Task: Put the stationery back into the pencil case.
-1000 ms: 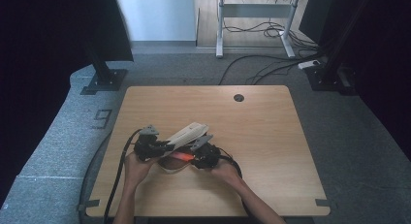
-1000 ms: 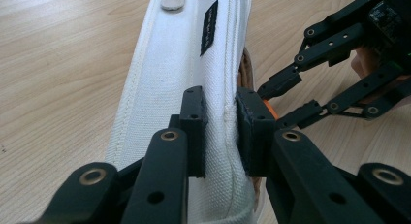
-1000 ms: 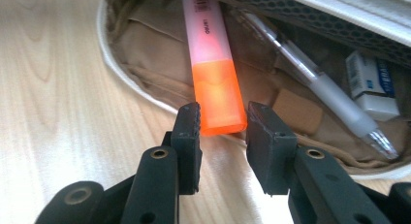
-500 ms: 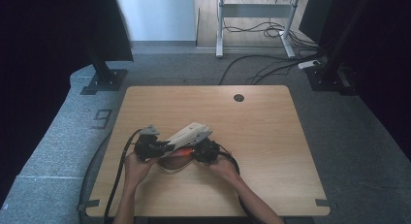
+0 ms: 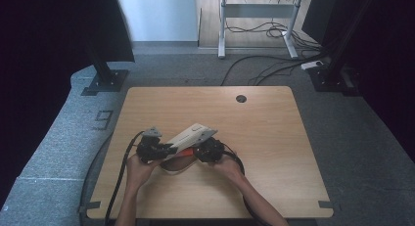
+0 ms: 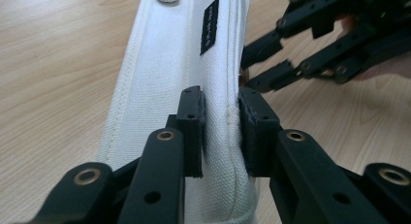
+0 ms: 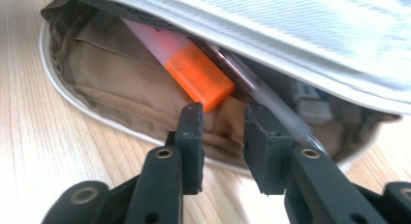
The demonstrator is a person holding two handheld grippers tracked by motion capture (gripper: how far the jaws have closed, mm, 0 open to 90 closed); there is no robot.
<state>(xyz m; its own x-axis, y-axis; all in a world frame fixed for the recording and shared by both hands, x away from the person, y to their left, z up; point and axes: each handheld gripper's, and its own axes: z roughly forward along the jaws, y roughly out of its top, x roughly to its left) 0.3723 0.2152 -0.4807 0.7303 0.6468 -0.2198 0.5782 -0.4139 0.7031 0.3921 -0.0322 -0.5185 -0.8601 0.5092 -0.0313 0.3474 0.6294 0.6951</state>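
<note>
Left tool (image 6: 220, 132): its black pads pinch the seamed edge of the white canvas zip pouch (image 6: 184, 73), holding up the lid flap; this pouch carries a small black label (image 6: 209, 26) beyond the pads.
Right tool (image 7: 224, 146): jaws a little apart and empty, having just been opening; it sits just in front of the pouch's open mouth, above the light wooden table (image 7: 43, 151).
Pouch interior: brown fabric lining (image 7: 111, 83) just ahead of the right tool.
In the way: an orange translucent stick (image 7: 196, 78) lies slanted right beyond the left pad; a blurred grey pen-like rod (image 7: 271, 103) crosses behind the right pad.
Hard to make out: a small white item (image 7: 310, 100) deep under the flap, too blurred to name.
From above: both tools (image 5: 155, 150) (image 5: 209, 150) flank the pouch (image 5: 191, 135), hands near the table's front edge.
</note>
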